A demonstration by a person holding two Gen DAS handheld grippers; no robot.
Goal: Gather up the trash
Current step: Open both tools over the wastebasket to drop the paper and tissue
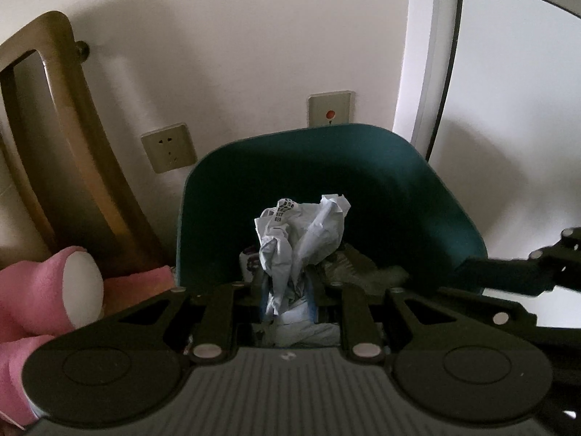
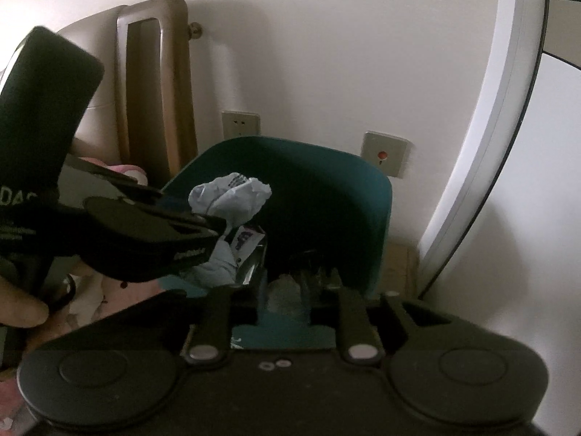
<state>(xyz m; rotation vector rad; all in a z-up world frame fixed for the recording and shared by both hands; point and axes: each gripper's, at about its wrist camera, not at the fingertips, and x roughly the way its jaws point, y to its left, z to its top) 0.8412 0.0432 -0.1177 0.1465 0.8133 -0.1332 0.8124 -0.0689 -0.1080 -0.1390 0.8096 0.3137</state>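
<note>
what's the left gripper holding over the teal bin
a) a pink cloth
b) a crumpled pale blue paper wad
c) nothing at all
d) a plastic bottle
b: the left gripper is clamped on the crumpled pale blue paper wad, which sticks up between its fingers above the open teal bin; the right wrist view shows the same wad at that gripper's tip.

Cream wall, two wall sockets, brown wooden chair at left

Black left gripper linkages with silver pivot screws.
</note>
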